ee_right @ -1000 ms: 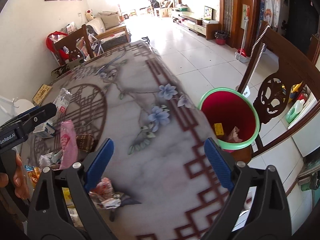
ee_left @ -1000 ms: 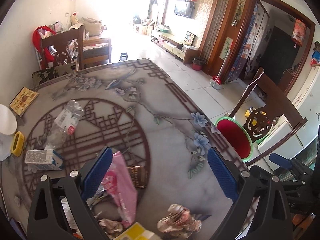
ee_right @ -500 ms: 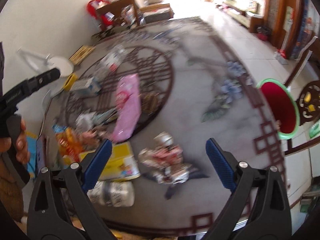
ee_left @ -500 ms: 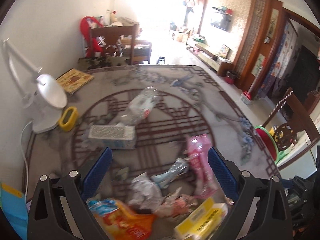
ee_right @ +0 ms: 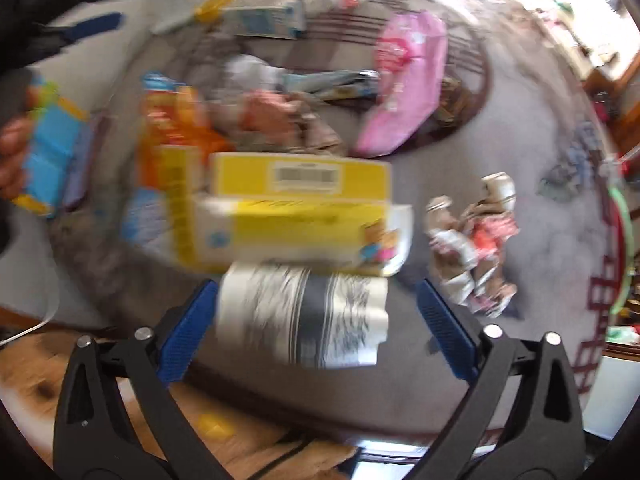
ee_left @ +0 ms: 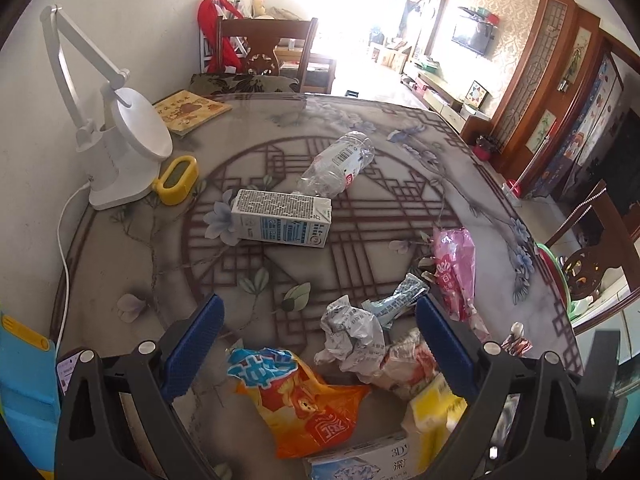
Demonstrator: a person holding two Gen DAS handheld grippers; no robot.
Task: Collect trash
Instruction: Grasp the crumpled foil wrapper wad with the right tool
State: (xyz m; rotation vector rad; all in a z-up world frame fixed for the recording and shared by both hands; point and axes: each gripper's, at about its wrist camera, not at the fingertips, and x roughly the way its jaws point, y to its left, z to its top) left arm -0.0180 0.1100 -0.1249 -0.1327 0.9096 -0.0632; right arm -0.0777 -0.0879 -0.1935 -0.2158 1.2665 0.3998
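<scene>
Trash lies spread on the patterned table [ee_left: 400,152]. In the left wrist view I see a milk carton [ee_left: 282,217], a clear plastic bottle [ee_left: 338,164], a pink wrapper [ee_left: 456,272], crumpled paper [ee_left: 350,332] and an orange snack bag [ee_left: 300,400]. My left gripper [ee_left: 318,346] is open above the crumpled paper and orange bag. The right wrist view is blurred. My right gripper [ee_right: 316,328] is open, with a black-and-white roll [ee_right: 302,316] between its fingers. A yellow box [ee_right: 296,212] lies just beyond it, and a crumpled wrapper [ee_right: 476,240] to the right.
A white desk lamp [ee_left: 120,136], a yellow holder [ee_left: 176,176] and a book [ee_left: 188,110] stand at the table's far left. The green-rimmed red bin [ee_left: 556,276] stands off the table's right edge beside a chair [ee_left: 592,256]. Another chair [ee_left: 264,52] is at the far side.
Both grippers have swung left from the bin side and dropped toward the pile of trash at the near edge. The right view has closed in on the yellow box and the roll.
</scene>
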